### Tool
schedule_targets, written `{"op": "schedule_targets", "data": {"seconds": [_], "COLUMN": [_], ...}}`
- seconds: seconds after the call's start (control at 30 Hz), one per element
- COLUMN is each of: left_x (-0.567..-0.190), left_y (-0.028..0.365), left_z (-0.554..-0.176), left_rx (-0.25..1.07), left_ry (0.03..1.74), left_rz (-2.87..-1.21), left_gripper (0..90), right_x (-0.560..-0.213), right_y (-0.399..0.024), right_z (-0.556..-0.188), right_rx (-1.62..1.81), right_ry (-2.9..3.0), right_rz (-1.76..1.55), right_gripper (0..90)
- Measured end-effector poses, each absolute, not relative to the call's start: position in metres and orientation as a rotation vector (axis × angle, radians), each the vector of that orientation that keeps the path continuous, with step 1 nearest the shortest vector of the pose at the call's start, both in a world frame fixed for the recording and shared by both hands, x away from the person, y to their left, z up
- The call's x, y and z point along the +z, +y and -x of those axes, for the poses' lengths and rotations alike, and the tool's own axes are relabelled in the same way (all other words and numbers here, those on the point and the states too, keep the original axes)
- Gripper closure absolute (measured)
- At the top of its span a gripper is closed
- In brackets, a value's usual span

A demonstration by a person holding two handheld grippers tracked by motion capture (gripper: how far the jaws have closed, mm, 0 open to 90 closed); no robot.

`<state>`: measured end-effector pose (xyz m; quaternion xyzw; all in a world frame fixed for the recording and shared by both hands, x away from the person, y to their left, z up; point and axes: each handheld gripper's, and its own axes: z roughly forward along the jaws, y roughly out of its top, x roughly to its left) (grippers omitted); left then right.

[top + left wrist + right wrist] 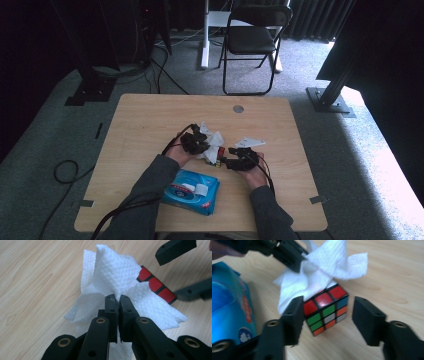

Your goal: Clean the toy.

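High view first: I see a pale wood-grain table (150, 120) with rounded corners and a small round grey cap near its far edge. Both of my claws meet near its middle, over a crumpled white paper tissue (212, 141) that lies draped on a Rubik's cube (218, 154). A soft blue pack of tissues (192, 191), glossy plastic with a white flap, lies on the near side of the table, just beside my left forearm.

From the left gripper view, my left claw (117, 299) has its jaws together, pinching a fold of the tissue (112, 272); the paper is embossed with a fine dotted quilt pattern and stands up in stiff creases. Red stickers in a black grid, the cube (157, 286), peek out beyond it.

From the right gripper view, my right claw (327, 310) stands with its jaws apart on either side of the cube (325, 311); the left jaw looks just against the cube's side, the right one is clear of it. The cube sits on the table, tissue (322, 267) over its top, with red, green, orange, blue and white squares showing. The blue pack (229, 312) carries red lettering and a round badge, too blurred for me to read.
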<state>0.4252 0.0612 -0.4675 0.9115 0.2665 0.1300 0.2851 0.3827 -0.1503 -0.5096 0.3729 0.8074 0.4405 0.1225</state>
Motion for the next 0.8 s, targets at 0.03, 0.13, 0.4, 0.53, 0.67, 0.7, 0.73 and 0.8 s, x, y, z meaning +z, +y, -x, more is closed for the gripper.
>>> {"op": "schedule_targets", "data": {"seconds": [0.03,0.13,0.4,0.53,0.67,0.7,0.73,0.8], "left_x": [-0.468,-0.470,-0.472,-0.472,-0.472,-0.473,-0.473,-0.472], "left_y": [0.060,0.057,0.056,0.056,0.057,0.058,0.058,0.058], "left_z": [-0.425,-0.424,-0.426,-0.427,-0.429,-0.429,-0.430,-0.429], "left_rx": [0.347,0.347,0.362,0.367,0.378,0.385,0.382,0.384], "left_ry": [0.709,0.700,0.702,0.714,0.724,0.733,0.735,0.722], "left_rz": [-2.438,-2.444,-2.446,-2.438,-2.436,-2.430,-2.426,-2.434], "left_gripper": [86.6,86.5,86.3,86.0,85.9,85.7,85.6,85.6], "right_x": [-0.512,-0.517,-0.523,-0.522,-0.523,-0.522,-0.522,-0.521], "right_y": [-0.149,-0.144,-0.141,-0.141,-0.145,-0.146,-0.148,-0.149], "right_z": [-0.383,-0.383,-0.386,-0.384,-0.382,-0.382,-0.381,-0.380], "right_rx": [1.268,1.235,1.287,1.291,1.314,1.330,1.349,1.333], "right_ry": [2.368,2.386,2.419,2.420,2.429,2.432,2.438,2.420], "right_rz": [-1.083,-1.070,-1.036,-1.013,-0.986,-0.982,-0.968,-0.960], "right_gripper": [33.7,26.6,39.3,43.5,52.0,53.0,56.6,51.9]}}
